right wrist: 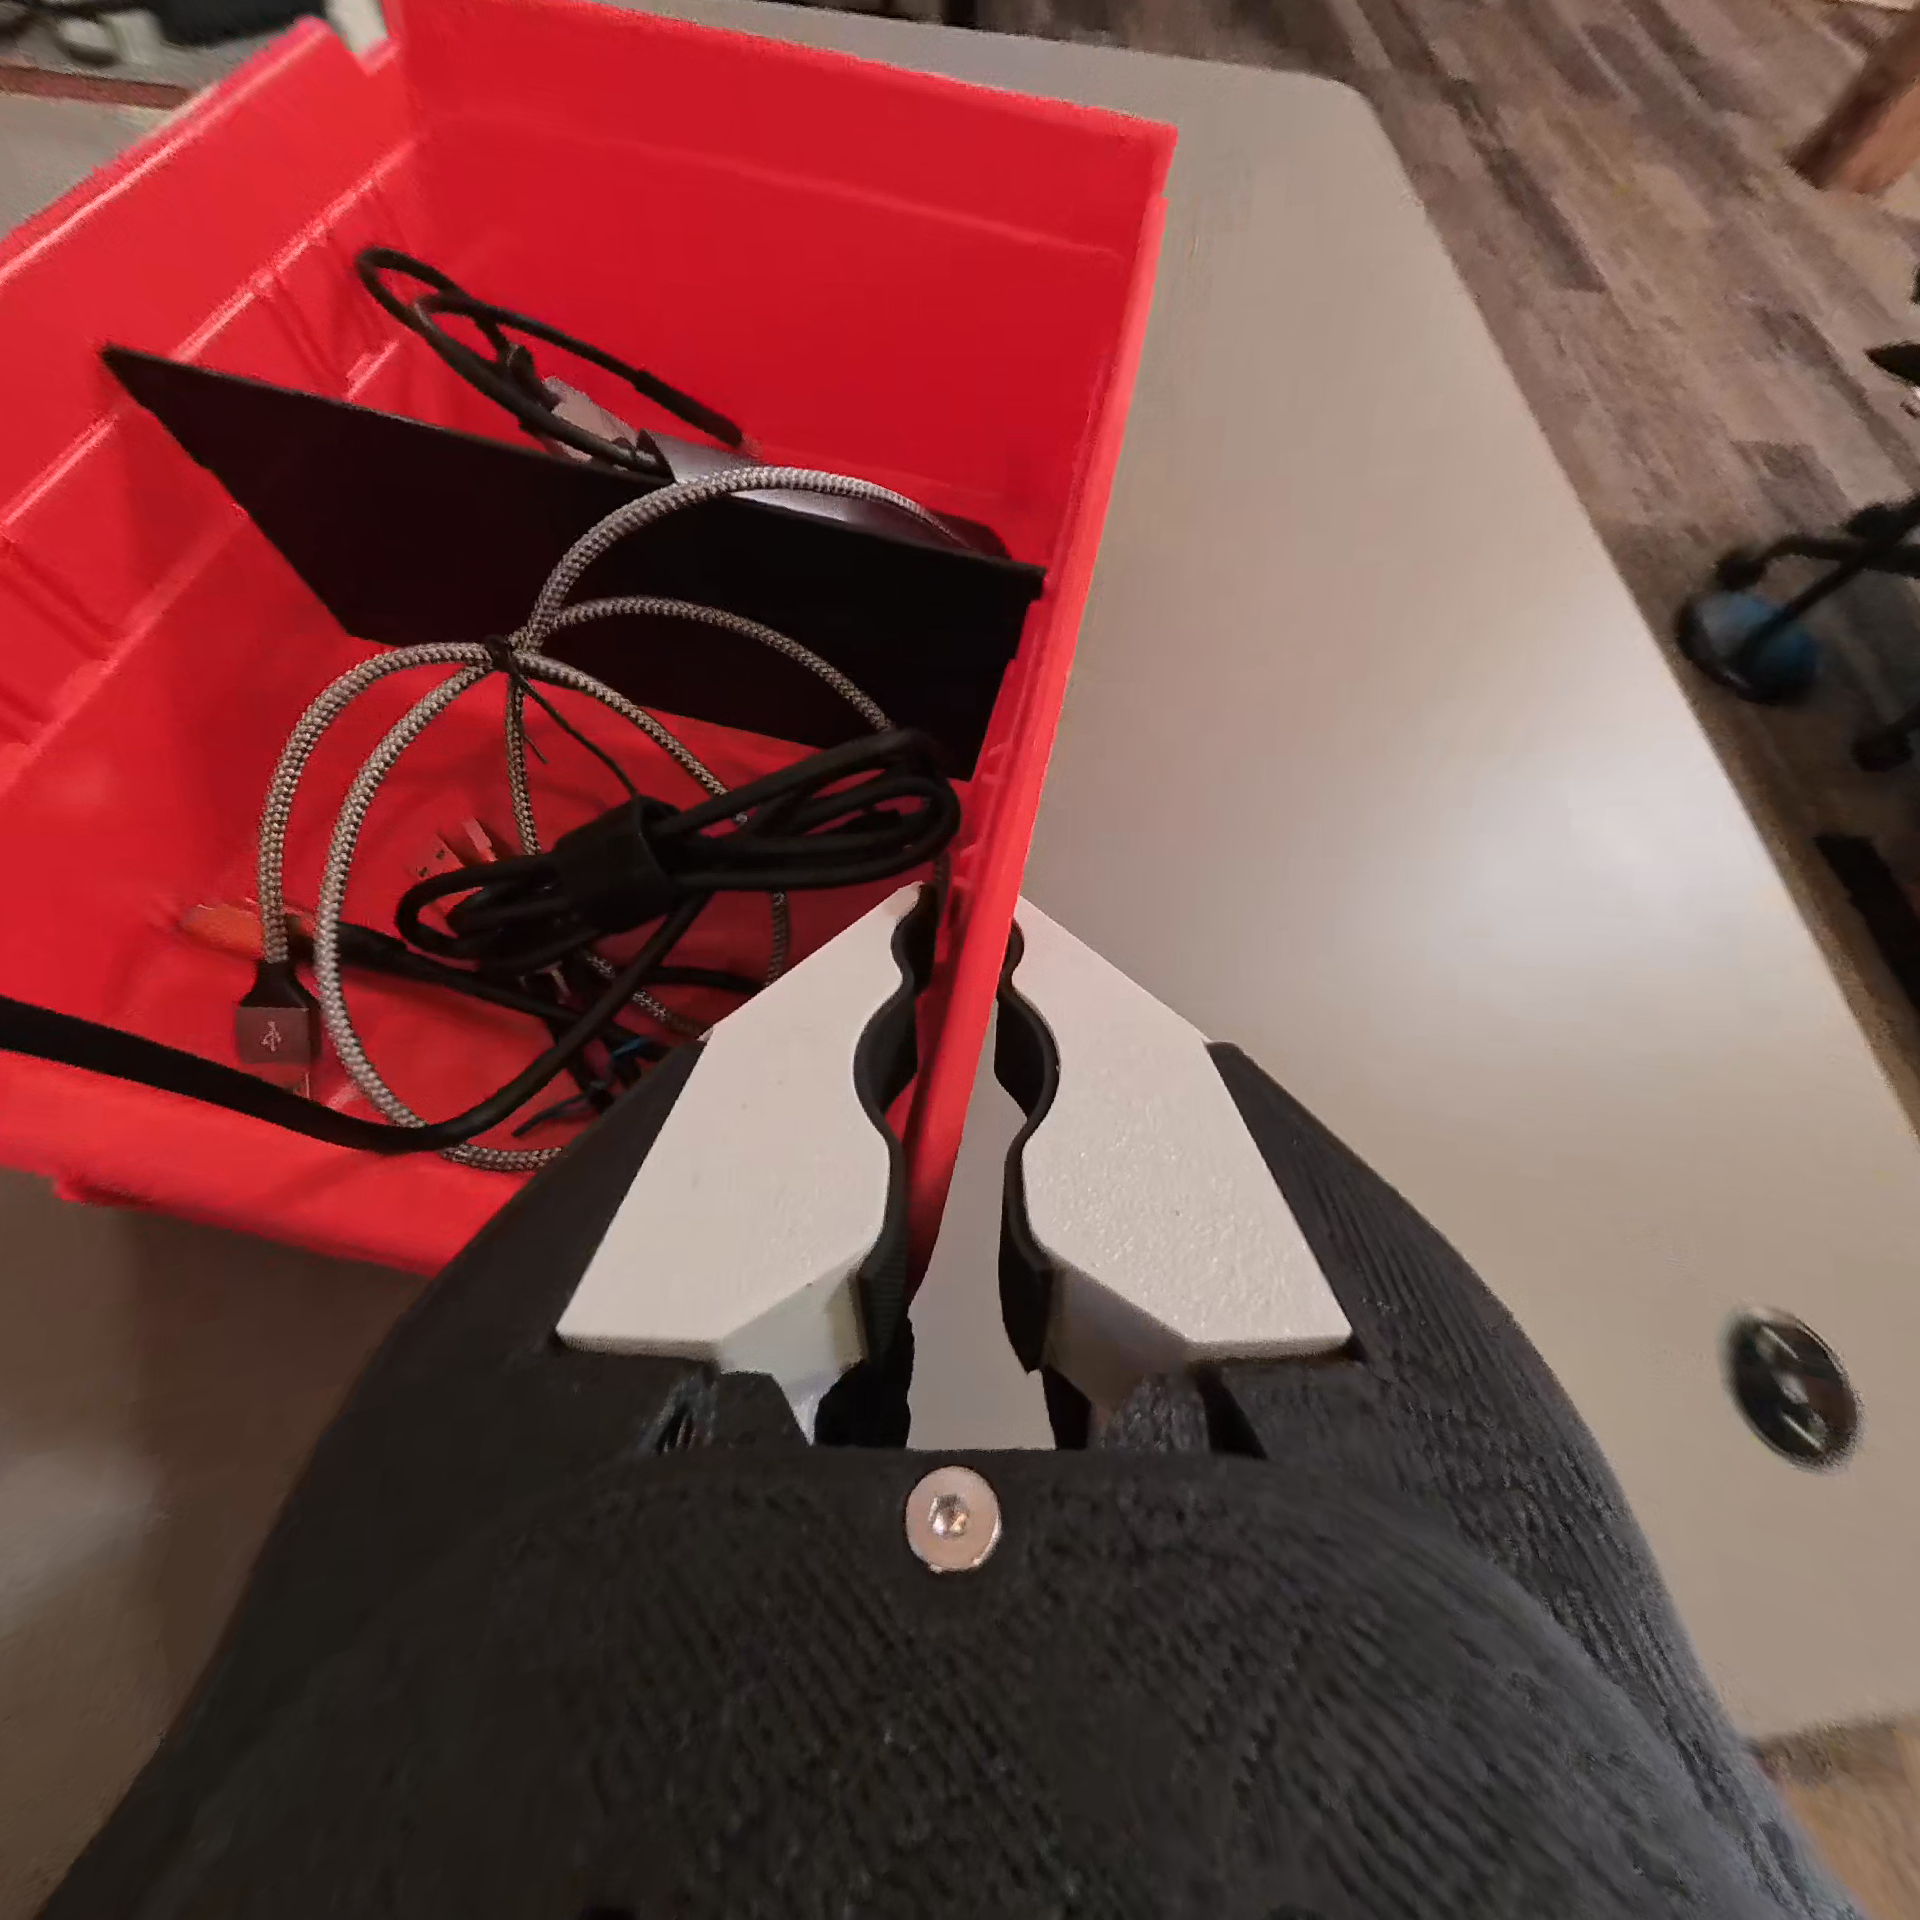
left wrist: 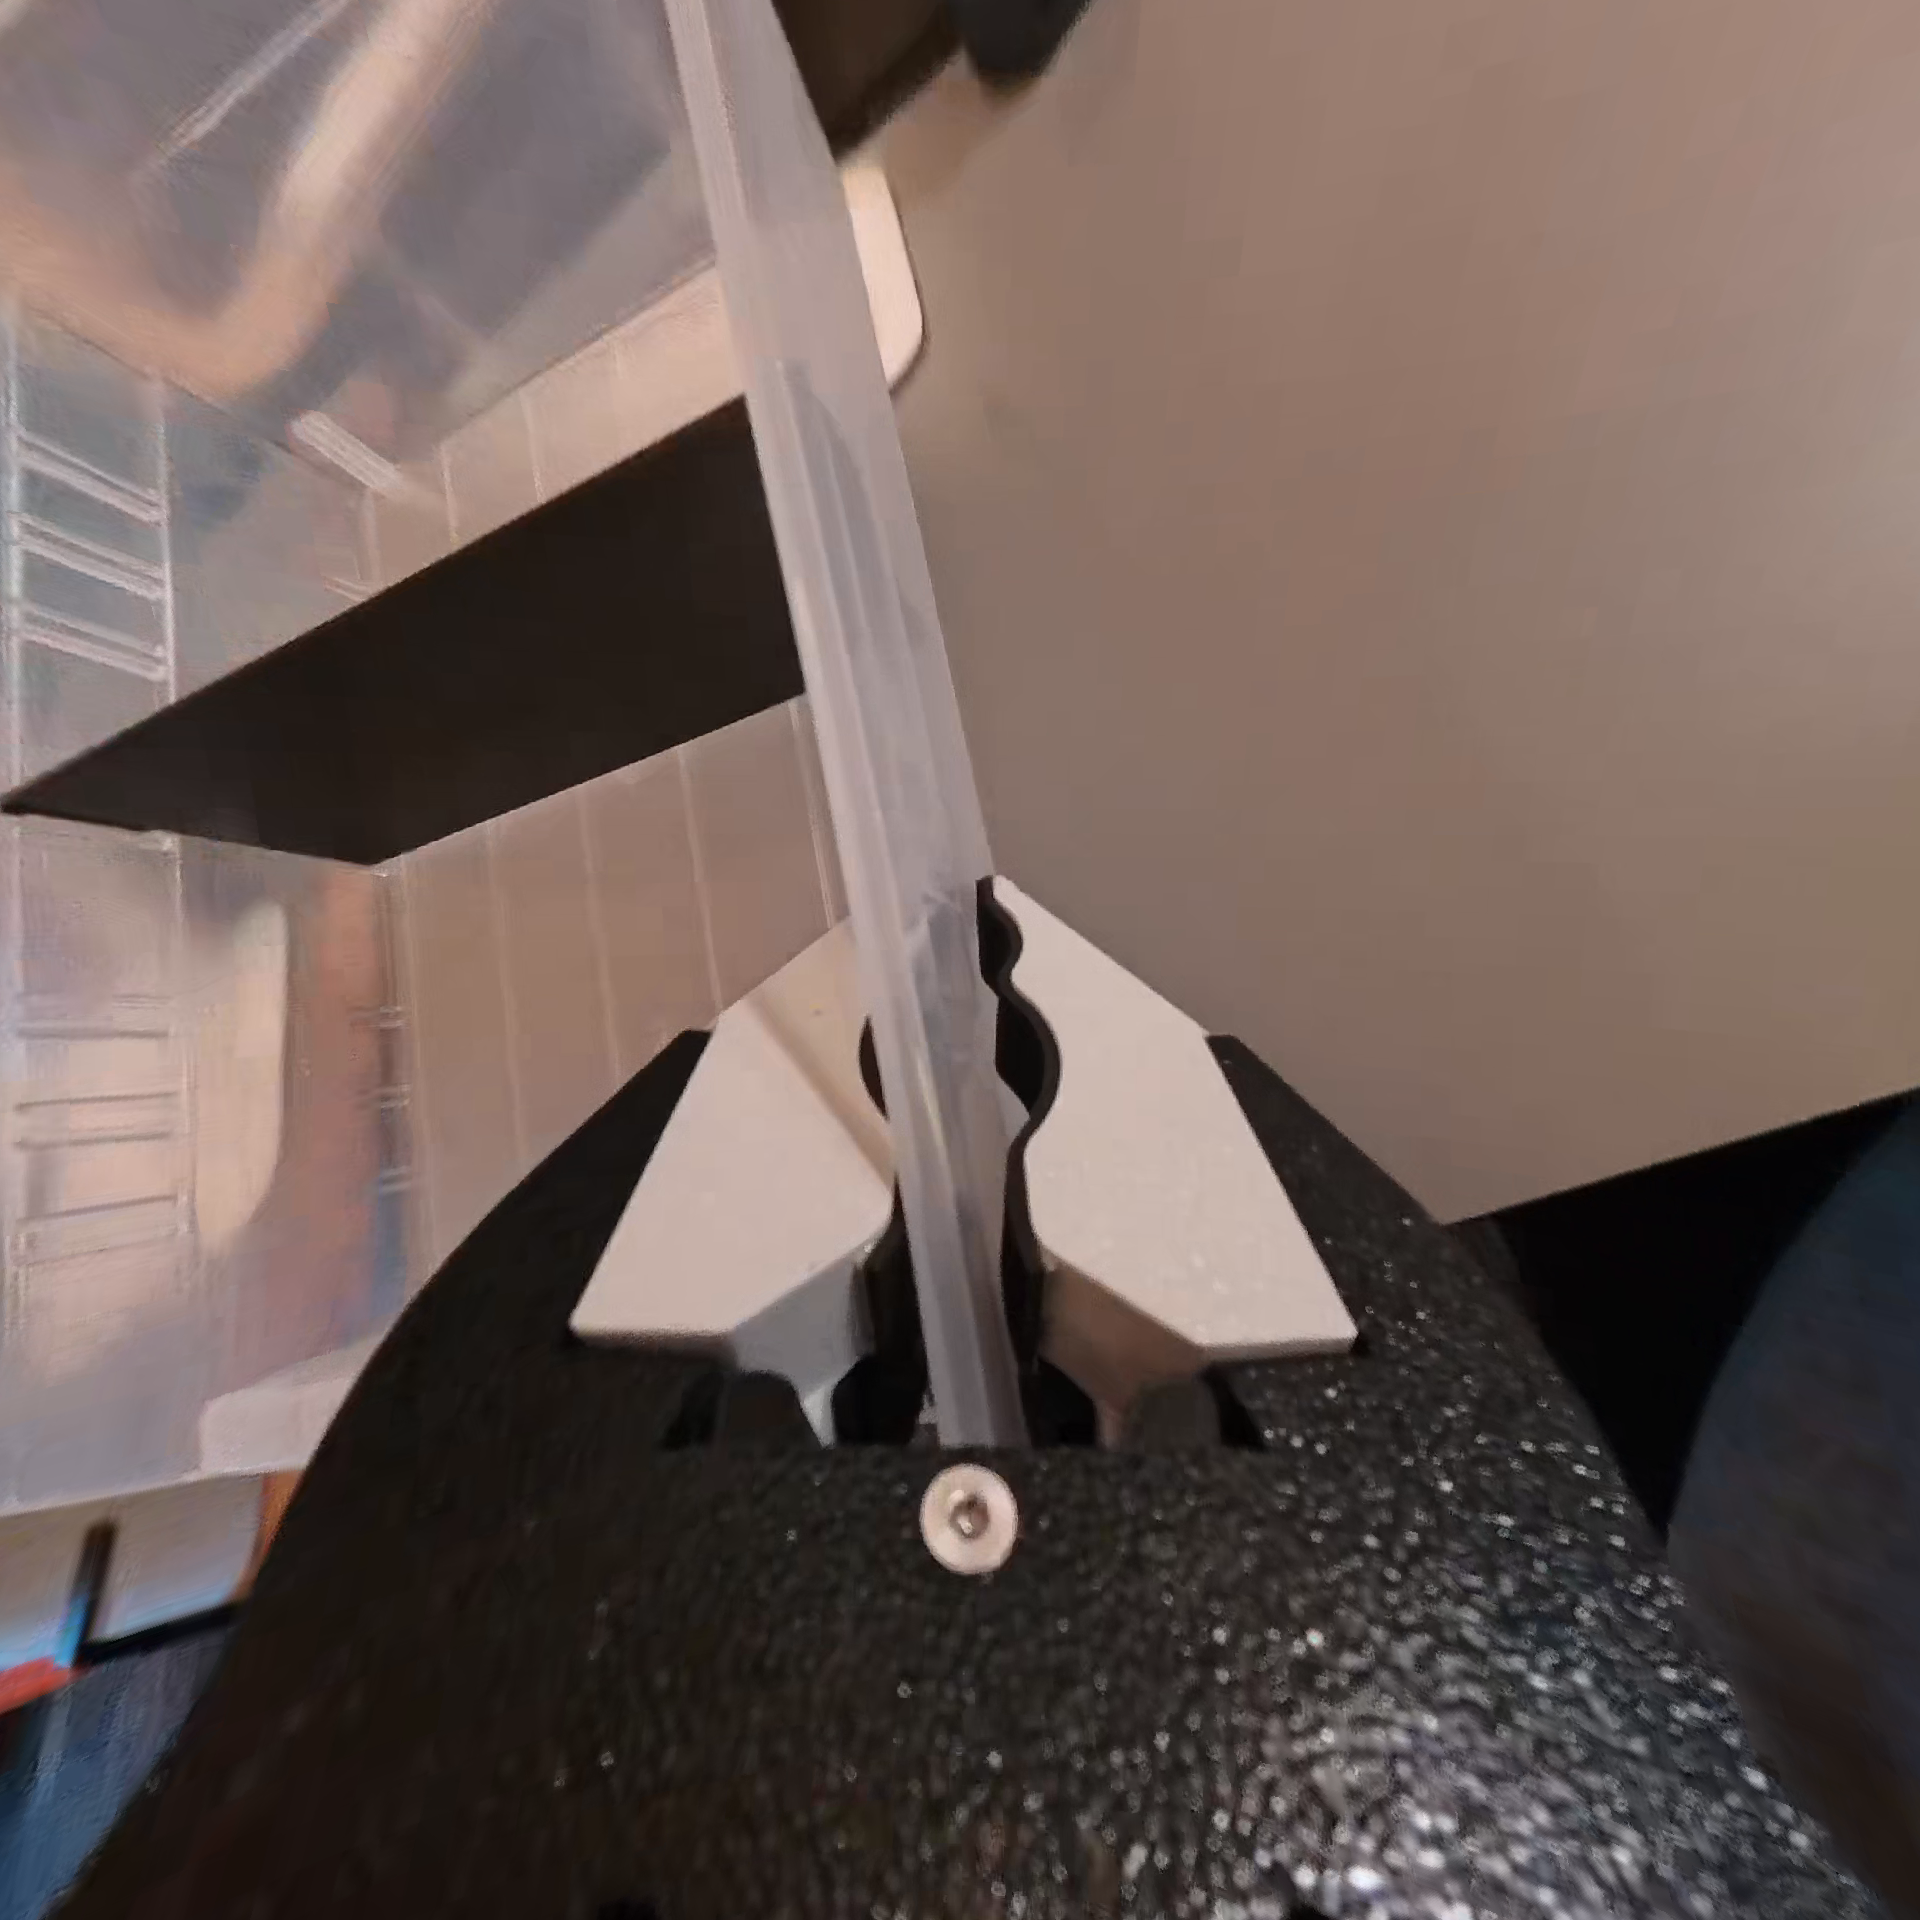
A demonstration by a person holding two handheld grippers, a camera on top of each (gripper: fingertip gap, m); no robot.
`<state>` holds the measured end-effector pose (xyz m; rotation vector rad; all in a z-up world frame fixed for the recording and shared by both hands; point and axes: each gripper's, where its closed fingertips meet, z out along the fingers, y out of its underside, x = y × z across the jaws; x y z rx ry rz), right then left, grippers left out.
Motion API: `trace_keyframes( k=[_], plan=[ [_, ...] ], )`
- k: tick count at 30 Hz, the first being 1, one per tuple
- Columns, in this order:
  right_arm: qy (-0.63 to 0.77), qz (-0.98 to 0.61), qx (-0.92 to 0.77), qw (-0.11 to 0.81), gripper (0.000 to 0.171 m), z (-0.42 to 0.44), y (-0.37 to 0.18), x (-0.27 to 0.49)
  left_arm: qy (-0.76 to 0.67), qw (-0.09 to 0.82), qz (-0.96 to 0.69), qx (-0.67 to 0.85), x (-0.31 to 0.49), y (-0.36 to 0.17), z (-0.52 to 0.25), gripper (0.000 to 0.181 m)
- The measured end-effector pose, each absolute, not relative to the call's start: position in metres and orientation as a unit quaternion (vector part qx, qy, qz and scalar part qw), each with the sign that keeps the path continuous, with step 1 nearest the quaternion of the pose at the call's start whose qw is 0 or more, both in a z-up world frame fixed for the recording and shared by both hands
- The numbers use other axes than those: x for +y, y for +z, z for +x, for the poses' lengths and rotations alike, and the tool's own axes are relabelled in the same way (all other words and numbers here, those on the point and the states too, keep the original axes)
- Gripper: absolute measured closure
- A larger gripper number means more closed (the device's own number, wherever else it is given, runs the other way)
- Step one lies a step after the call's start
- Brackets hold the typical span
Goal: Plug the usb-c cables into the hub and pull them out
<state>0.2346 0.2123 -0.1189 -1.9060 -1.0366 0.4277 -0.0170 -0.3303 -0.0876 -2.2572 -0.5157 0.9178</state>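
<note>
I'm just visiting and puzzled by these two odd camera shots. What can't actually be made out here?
- Hub: right wrist view, mostly hidden behind the black divider in the red bin.
- Cable ends: same view, tangled braided cable and black cable bundle hide most plugs.
- Clear bin: left wrist view, contents blurred; its wall fills the left tongs.
- Right tongs: whether they pinch the red wall is unclear.

Table (right wrist: 1403, 831): pale beige, smooth top with a rounded far corner, standing on a wood-patterned floor (right wrist: 1621, 187). Resting directly on it, a red bin (right wrist: 790, 260), open-topped, near the table's far edge. A round dark grommet (right wrist: 1789, 1390) is set into the top, well to the right of the red bin. In the left wrist view, a clear plastic bin (left wrist: 312, 468) sits on the same pale top.
</note>
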Motion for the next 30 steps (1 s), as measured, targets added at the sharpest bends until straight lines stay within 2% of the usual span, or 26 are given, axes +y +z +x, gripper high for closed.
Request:
trace_keyframes(
  k=[4,9,12,14,18,21,27,30],
  plan=[
    [0.214,-0.741,-0.463,0.438,0.165,0.192,-0.123,0.177,0.344,0.408,-0.836,-0.127,-0.300,-0.039,0.003,0.177],
    [0.270,-0.692,-0.515,0.427,0.162,0.137,-0.122,0.118,0.347,0.473,-0.809,-0.025,-0.250,0.006,0.022,0.177],
    [0.340,-0.635,-0.554,0.417,0.151,0.111,-0.112,0.071,0.336,0.508,-0.792,0.027,-0.214,0.026,0.029,0.177],
    [0.397,-0.603,-0.535,0.438,0.136,0.112,-0.085,0.059,0.315,0.532,-0.783,0.061,-0.186,0.037,0.036,0.177],
    [0.411,-0.567,-0.449,0.555,0.133,0.160,-0.024,0.097,0.246,0.547,-0.784,0.158,-0.118,0.055,0.057,0.177],
    [0.339,-0.566,-0.373,0.651,0.133,0.225,-0.004,0.144,0.161,0.523,-0.800,0.244,-0.054,0.063,0.083,0.177],
    [0.111,-0.549,-0.286,0.778,0.137,0.352,-0.030,0.216,-0.023,0.439,-0.831,0.341,0.078,0.040,0.159,0.177],
    [0.062,-0.550,-0.260,0.791,0.139,0.381,-0.044,0.234,-0.072,0.391,-0.852,0.342,0.138,0.005,0.190,0.177]
  ],
)
